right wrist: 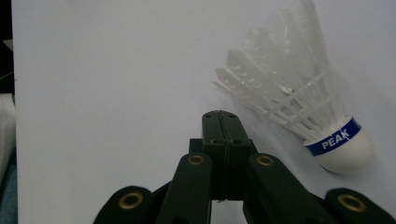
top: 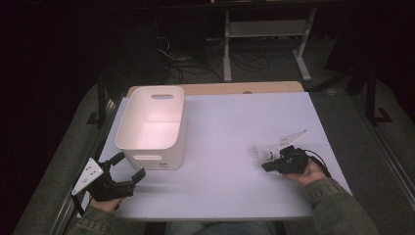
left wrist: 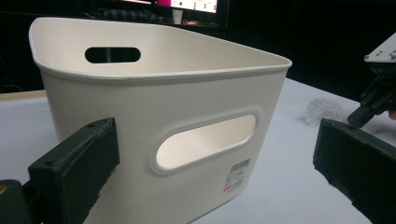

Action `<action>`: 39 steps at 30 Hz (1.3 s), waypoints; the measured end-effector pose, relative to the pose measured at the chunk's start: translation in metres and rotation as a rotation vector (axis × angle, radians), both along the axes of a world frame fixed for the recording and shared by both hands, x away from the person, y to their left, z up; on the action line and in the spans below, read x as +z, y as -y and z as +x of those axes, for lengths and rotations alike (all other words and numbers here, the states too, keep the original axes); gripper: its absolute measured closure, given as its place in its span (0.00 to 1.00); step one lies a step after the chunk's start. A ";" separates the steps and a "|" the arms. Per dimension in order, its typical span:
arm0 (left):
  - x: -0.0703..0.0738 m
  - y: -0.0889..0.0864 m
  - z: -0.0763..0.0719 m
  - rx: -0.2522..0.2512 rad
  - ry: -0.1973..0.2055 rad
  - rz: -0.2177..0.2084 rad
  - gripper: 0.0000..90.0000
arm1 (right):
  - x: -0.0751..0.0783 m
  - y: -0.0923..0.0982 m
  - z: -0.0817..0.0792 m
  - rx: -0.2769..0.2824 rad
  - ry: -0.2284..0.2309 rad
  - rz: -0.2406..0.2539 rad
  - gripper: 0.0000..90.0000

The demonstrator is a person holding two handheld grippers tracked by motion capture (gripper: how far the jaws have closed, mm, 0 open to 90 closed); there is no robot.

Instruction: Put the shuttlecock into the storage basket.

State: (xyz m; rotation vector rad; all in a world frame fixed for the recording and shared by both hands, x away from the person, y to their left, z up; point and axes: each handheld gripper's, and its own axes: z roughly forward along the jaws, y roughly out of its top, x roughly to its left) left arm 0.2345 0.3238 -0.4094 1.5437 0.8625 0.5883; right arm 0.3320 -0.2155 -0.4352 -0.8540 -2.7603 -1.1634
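A white feather shuttlecock (top: 255,153) with a blue-banded cork lies on its side on the white table (top: 230,122), right of centre. My right gripper (top: 265,167) rests on the table just beside it, jaws pressed together on nothing; in the right gripper view the shuttlecock (right wrist: 299,100) lies to the right of the shut gripper (right wrist: 222,115). An empty white plastic bin (top: 173,142) with handle slots stands at the left. My left gripper (top: 128,166) is open wide at the bin's near corner. In the left gripper view the bin (left wrist: 140,112) stands close ahead between the spread jaws.
A strip of wooden tabletop (top: 235,88) shows behind the white sheet. Beyond it, on the dark floor, stand a white metal frame (top: 264,29) and loose cables (top: 181,63). The left gripper view shows the shuttlecock (left wrist: 322,111) and the right gripper (left wrist: 373,100) at far right.
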 end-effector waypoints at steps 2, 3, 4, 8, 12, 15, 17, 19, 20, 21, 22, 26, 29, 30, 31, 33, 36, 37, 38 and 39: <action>0.000 0.000 0.000 0.000 0.000 0.001 0.00 | 0.000 0.000 0.002 -0.008 0.013 -0.006 0.99; 0.000 0.000 0.000 0.001 -0.001 -0.002 0.00 | 0.000 0.000 0.002 -0.010 0.009 0.004 0.99; 0.000 0.000 0.000 0.000 -0.003 -0.006 0.00 | 0.000 0.000 0.003 -0.009 0.005 0.005 0.99; 0.000 0.000 0.000 -0.006 0.000 -0.001 0.00 | 0.000 0.000 0.004 -0.020 0.018 0.003 0.99; 0.000 0.000 0.000 -0.002 0.003 -0.007 0.00 | -0.002 -0.001 0.006 -0.038 0.014 0.004 0.99; 0.000 0.000 0.000 -0.003 0.001 -0.006 0.00 | -0.002 -0.002 0.008 -0.042 0.021 0.007 0.99; 0.000 0.000 0.000 -0.003 0.003 -0.006 0.00 | -0.002 -0.002 0.010 -0.048 0.021 0.011 0.99; 0.000 -0.001 0.000 -0.003 0.004 -0.004 0.00 | -0.002 -0.003 0.010 -0.053 0.017 0.013 0.99; 0.000 0.000 0.000 -0.003 0.003 -0.007 0.00 | -0.002 -0.002 0.011 -0.051 0.023 0.014 0.99; 0.000 0.000 0.000 -0.003 0.003 -0.006 0.00 | -0.002 -0.002 0.012 -0.054 0.022 0.016 0.99; 0.000 0.000 0.000 -0.003 0.004 -0.005 0.00 | -0.002 -0.002 0.012 -0.056 0.021 0.016 0.99; 0.000 0.000 0.000 -0.003 0.004 -0.007 0.00 | -0.002 -0.003 0.014 -0.061 0.022 0.015 0.99; 0.000 0.000 0.000 -0.003 0.004 -0.005 0.00 | -0.003 -0.003 0.018 -0.070 0.031 0.020 0.99; 0.000 0.000 0.000 -0.003 0.003 -0.006 0.00 | -0.003 -0.004 0.018 -0.076 0.023 0.020 0.99; 0.000 0.000 0.000 -0.003 0.003 -0.008 0.00 | -0.003 -0.004 0.019 -0.077 0.025 0.022 0.99; 0.000 0.000 0.000 -0.004 0.003 -0.007 0.00 | -0.004 -0.006 0.020 -0.078 0.022 0.021 0.99; 0.000 -0.001 0.000 -0.004 0.002 -0.006 0.00 | -0.005 -0.006 0.021 -0.082 0.021 0.016 0.99; 0.000 0.000 0.000 -0.004 0.002 -0.007 0.00 | -0.005 -0.005 0.021 -0.089 0.020 0.018 0.99; 0.000 0.000 0.000 -0.004 0.002 -0.007 0.00 | -0.005 -0.005 0.022 -0.093 0.022 0.022 0.99; 0.000 -0.001 0.000 -0.004 0.002 -0.007 0.00 | -0.005 -0.004 0.022 -0.093 0.025 0.029 0.99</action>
